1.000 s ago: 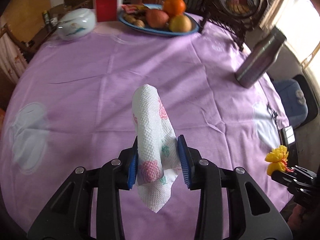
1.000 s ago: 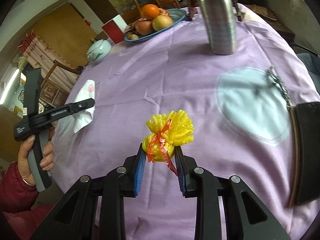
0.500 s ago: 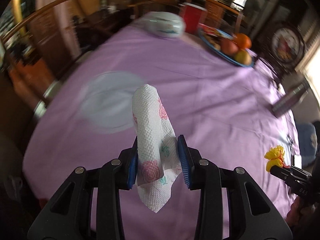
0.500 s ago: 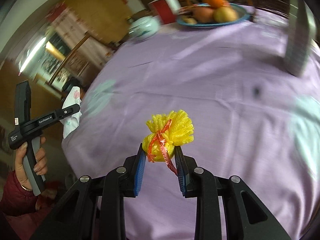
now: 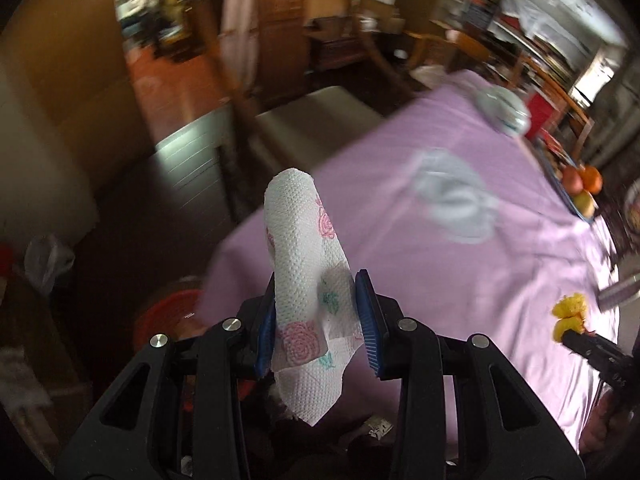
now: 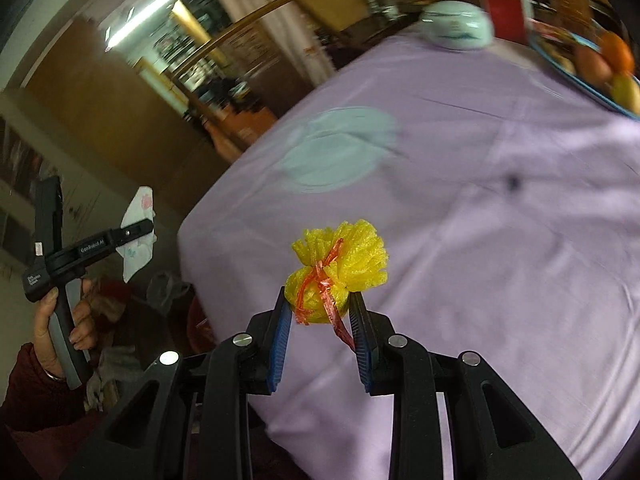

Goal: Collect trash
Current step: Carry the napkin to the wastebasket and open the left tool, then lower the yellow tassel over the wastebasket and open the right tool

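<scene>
My left gripper (image 5: pixel 316 320) is shut on a white paper towel (image 5: pixel 300 248) printed with pink roses, which stands up between the blue pads and hangs below them. It is held past the edge of the purple-clothed table (image 5: pixel 460 272), over the dark floor. My right gripper (image 6: pixel 320 322) is shut on a yellow foam net (image 6: pixel 340 268) tied with red string, above the table's near edge (image 6: pixel 500 240). The right wrist view shows the left gripper (image 6: pixel 136 232) and its paper towel (image 6: pixel 138 236) at far left, gripped by a hand (image 6: pixel 76 324). The foam net (image 5: pixel 570 314) appears at right in the left wrist view.
A red bin (image 5: pixel 168 312) sits on the floor below the table's edge, partly hidden by the left gripper. A chair with a grey seat (image 5: pixel 316 120) stands beside the table. A fruit plate (image 6: pixel 600 68), a white lidded jar (image 6: pixel 456 24) and a red box (image 6: pixel 504 12) are far across the table.
Both grippers have swung left off the middle of the table toward its edge, rolling as they went. The paper towel and foam net stay clamped. The bin and floor have come into view.
</scene>
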Demonstrator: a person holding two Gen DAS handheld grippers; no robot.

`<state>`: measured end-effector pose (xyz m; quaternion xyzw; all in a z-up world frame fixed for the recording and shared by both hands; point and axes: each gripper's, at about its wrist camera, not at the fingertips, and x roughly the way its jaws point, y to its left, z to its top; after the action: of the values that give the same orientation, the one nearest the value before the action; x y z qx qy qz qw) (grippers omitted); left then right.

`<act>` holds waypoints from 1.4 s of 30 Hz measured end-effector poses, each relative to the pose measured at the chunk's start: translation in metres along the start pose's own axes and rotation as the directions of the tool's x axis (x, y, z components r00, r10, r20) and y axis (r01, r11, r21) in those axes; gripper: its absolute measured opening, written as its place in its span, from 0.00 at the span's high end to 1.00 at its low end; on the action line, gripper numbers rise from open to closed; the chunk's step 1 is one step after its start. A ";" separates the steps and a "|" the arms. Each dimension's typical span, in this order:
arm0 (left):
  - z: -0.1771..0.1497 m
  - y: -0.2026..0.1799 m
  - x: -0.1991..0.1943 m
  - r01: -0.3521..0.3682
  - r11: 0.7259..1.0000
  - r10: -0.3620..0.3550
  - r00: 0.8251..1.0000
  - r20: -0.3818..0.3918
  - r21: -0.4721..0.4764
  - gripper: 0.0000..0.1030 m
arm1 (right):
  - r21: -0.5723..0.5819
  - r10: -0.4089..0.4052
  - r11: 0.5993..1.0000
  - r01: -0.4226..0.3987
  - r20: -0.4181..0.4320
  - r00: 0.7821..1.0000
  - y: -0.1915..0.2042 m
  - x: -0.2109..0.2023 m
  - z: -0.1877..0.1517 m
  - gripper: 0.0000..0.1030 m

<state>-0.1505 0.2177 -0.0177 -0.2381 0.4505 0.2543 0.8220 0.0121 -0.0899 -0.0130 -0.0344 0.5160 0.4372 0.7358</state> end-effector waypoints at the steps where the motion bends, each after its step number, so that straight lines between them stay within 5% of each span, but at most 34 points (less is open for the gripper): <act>1: -0.003 0.018 0.001 -0.013 1.000 0.013 1.000 -0.011 -0.023 0.64 | -0.008 0.002 1.000 -0.002 -0.002 1.000 0.007 0.003 0.002 0.72; 9: -0.036 0.113 0.036 -0.061 0.992 0.046 0.989 -0.140 -0.106 0.63 | -0.055 -0.033 0.998 0.031 -0.041 0.999 0.063 0.032 0.014 0.72; 16: -0.055 0.161 0.067 -0.054 0.977 0.005 0.972 -0.234 -0.204 0.27 | -0.099 -0.069 0.993 0.063 -0.059 0.996 0.104 0.046 0.024 0.72; 22: -0.055 0.172 0.060 -0.092 0.968 0.041 0.975 -0.216 -0.232 0.17 | -0.200 -0.075 0.978 0.060 -0.068 0.995 0.127 0.051 0.032 0.72; 32: -0.064 0.172 0.027 -0.214 0.930 0.168 0.971 -0.172 -0.299 0.11 | -0.299 0.045 0.951 -0.075 -0.105 0.993 0.141 0.062 0.045 0.72; 42: -0.089 0.190 -0.017 -0.320 0.862 0.275 0.947 -0.168 -0.392 0.10 | -0.386 0.145 0.891 -0.241 -0.260 0.955 0.183 0.102 0.041 0.72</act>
<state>-0.3335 0.3023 -0.0772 -0.3477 0.4607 0.4547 0.6783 -0.0737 0.1053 -0.0015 -0.1867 0.4925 0.6009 0.6013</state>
